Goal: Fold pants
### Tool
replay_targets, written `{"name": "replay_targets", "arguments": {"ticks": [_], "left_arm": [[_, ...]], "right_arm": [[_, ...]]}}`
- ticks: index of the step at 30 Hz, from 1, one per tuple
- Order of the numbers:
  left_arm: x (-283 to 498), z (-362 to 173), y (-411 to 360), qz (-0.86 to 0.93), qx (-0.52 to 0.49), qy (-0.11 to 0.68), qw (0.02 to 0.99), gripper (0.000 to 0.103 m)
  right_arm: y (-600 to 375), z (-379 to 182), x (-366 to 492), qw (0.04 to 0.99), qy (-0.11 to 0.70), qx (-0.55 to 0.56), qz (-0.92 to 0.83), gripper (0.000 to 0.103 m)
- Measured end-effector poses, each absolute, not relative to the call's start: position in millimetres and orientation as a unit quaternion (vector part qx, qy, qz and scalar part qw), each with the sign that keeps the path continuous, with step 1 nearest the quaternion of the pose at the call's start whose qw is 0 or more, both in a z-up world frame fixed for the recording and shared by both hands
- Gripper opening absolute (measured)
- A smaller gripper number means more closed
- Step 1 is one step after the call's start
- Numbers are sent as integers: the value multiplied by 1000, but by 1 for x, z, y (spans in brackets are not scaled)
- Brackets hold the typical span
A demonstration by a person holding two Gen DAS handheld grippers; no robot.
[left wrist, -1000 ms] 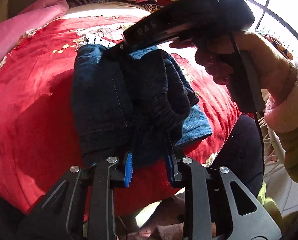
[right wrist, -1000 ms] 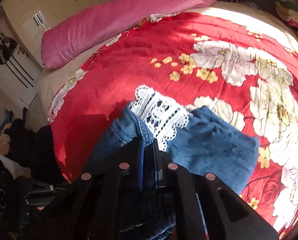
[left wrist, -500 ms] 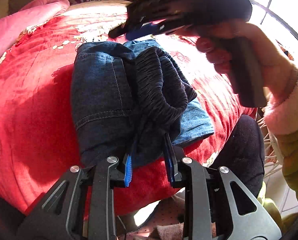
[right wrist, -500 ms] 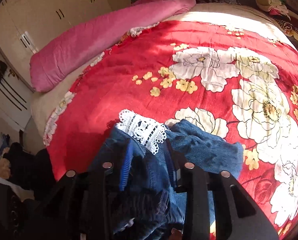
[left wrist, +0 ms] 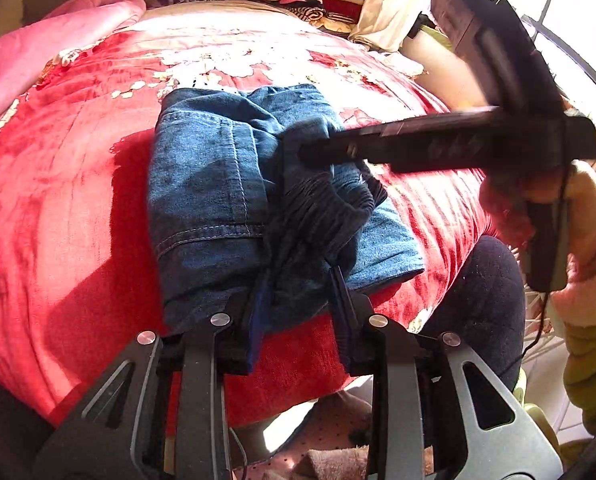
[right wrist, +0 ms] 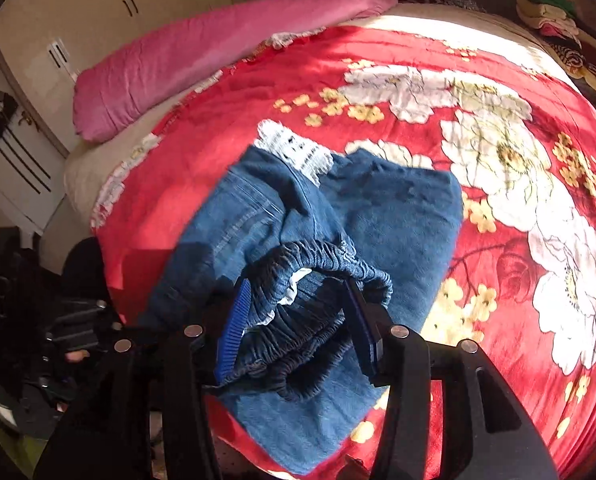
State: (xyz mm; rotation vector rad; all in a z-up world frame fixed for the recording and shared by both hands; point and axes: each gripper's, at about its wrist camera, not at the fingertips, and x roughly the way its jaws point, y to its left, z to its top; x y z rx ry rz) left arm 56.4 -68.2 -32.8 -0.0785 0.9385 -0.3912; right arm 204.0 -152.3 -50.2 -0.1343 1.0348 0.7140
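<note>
Currently one pair of folded denim pants point(left wrist: 218, 200) lies at frame centre on one red floral blanket point(left wrist: 58, 208); left tongs point(left wrist: 298, 312) clamp its elastic waistband point(right wrist: 318, 312); right tongs point(right wrist: 298, 320), just opening, straddle it unclamped.

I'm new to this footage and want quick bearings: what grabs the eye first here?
A bundle of blue denim pants, roughly folded, lies near the front edge of a bright red floral blanket, its gathered elastic waistband bunched on top. A long pink pillow lies along the blanket's far side. Both tongs, left and right, straddle the waistband end.
</note>
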Motion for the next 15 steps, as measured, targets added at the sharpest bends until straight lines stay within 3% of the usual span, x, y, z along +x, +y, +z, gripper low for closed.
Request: {"name": "replay_targets", "arguments": {"ticks": [5, 7, 9, 15], "left_arm": [[57, -32, -68, -186, -40, 450, 873, 24], [56, -29, -67, -186, -42, 447, 874, 30], [53, -24, -66, -186, -42, 441, 877, 44], [48, -4, -56, -164, -41, 416, 893, 57]], "right_arm": [[-167, -53, 201, 809, 479, -10, 340, 52], [-177, -42, 194, 818, 460, 11, 345, 55], [-188, -32, 186, 828, 441, 24, 344, 60], [-221, -16, 173, 850, 412, 63, 323, 71]]}}
